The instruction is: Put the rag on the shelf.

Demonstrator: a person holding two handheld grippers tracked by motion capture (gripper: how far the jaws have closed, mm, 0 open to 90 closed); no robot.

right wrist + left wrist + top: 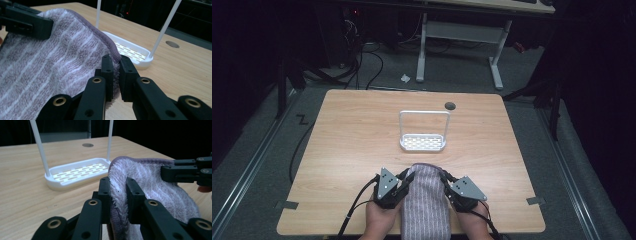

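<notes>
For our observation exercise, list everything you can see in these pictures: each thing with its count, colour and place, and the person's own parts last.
towel: one, mauve with pale stripes, near edge of table, held up between both grippers
rack: one, white, slotted tray with a tall hoop, mid-table beyond the towel
table: one, light wood, centre of high view
round hole: one, dark, far side of the tabletop
desk frame: one, white legs, on the floor behind
left gripper: one, black, fingers shut on towel's left edge
right gripper: one, black, fingers shut on towel's right edge
hands: two, bottom of the high view
</notes>
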